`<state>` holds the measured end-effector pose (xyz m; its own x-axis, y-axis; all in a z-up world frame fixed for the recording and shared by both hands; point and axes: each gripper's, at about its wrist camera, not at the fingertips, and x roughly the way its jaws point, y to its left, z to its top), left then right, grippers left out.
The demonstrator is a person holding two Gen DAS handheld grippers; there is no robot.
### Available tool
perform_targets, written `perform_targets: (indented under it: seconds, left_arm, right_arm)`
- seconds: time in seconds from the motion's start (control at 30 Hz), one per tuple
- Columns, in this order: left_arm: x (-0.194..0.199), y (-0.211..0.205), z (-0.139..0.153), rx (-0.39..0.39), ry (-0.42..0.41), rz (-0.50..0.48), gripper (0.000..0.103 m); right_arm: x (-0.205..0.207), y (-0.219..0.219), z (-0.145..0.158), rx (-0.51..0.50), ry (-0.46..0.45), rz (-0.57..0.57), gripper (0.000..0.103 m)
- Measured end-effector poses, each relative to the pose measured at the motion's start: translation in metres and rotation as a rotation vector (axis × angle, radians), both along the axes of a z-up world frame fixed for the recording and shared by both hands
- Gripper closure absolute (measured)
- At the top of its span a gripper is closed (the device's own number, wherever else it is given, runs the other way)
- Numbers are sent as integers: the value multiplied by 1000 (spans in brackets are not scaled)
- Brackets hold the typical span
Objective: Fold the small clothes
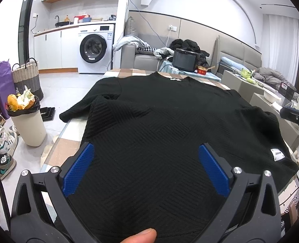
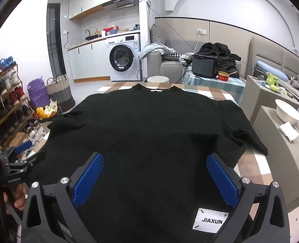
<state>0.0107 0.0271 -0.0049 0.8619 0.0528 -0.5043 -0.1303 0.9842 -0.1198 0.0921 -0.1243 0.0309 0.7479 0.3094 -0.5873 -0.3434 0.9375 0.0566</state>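
Our left gripper [image 1: 146,170] and right gripper [image 2: 154,179] hover at six o'clock, jaws spread wide, holding nothing. The black sweater [image 1: 169,125] lies flat on the checked table [image 1: 68,133], unfolded; we judge every fold remains. Its collar points to twelve o'clock, long axis six-to-twelve.

White washing machine [image 1: 95,48], grey sofa [image 1: 143,59], shoe rack [image 2: 5,99], tiled floor [image 1: 64,87]

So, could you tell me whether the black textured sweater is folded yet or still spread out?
Spread out. The black textured knit sweater lies flat on the checked tablecloth, collar away, both sleeves out to the sides, no fold made.
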Motion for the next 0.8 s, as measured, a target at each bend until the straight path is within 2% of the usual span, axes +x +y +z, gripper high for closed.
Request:
perform_targets:
  seconds: [0.1,0.23,0.33,0.43,0.57,0.63,0.8]
  left_arm:
    - [-1,0,1,-6,-1,-4,1]
    - [-2,-1,1,-4,-1,-9,1]
    - [0,0,2,4,-1,-12,1]
    - [4,9,7,-3,-10,21,1]
    - [14,26,14,-52,8,45,1]
    - [20,34,16,-43,13,74,1]
    - [38,54,26,-34,21,121,1]
  right_arm:
    - [-4,-4,-2,30,-17,18,0]
    - [-6,-5,-9,13,-40,2,0]
    - [-3,-9,-18,28,-24,-11,0]
    - [3,-14,-25,49,-14,-41,0]
    - [15,-27,-27,77,14,-81,0]
    - [22,-34,-26,87,42,-85,0]
    - [34,-56,-16,112,34,-120,0]
